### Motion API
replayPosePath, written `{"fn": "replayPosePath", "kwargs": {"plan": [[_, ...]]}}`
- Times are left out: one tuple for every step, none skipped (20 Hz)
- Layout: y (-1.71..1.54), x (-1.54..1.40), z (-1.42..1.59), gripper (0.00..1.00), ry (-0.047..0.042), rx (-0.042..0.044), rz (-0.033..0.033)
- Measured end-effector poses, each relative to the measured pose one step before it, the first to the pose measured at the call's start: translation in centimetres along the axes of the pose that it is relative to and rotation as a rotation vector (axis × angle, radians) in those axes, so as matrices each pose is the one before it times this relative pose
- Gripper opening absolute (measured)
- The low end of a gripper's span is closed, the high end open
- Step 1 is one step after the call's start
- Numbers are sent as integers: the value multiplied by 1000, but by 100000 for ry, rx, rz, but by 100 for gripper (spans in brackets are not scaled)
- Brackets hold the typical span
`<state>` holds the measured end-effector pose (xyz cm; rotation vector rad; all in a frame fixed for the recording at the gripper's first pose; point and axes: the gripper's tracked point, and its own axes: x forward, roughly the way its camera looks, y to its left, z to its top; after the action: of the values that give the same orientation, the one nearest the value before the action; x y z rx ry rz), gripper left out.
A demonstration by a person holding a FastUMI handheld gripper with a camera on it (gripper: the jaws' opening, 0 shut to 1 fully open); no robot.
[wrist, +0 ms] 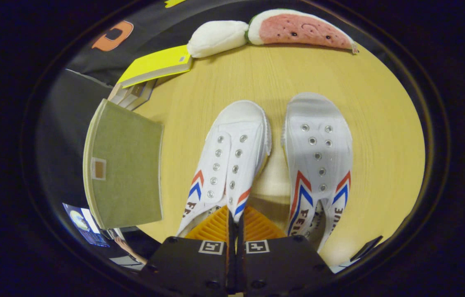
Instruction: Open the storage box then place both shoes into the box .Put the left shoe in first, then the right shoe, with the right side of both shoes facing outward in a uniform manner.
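Orange gripper (234, 220) fingers are pinched together on the inner collar edge of the left shoe (228, 161), which sits on the surface beside the right shoe (319, 161), so this thin canvas hold could slip before reaching the storage box (127, 165).

Pale wooden table (381, 136), evenly lit; black cloth wall (80, 57) behind it
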<state>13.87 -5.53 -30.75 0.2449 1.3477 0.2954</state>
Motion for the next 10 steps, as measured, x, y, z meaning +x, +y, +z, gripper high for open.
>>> {"fn": "replayPosePath", "kwargs": {"plan": [[447, -714, 301, 6, -2692, -359, 87], [752, -736, 304, 6, -2728, -219, 232], [637, -860, 555, 6, -3339, 20, 573], [875, -857, 497, 6, -3455, 384, 791], [876, -866, 634, 6, -3372, 303, 719], [949, -1101, 240, 6, -2425, 201, 704], [1039, -922, 82, 6, -1037, 248, 398], [958, -883, 23, 6, -265, -92, 207], [1368, -710, -192, 6, -470, 420, 645], [1231, -545, -89, 6, -622, 225, 1133]]}}
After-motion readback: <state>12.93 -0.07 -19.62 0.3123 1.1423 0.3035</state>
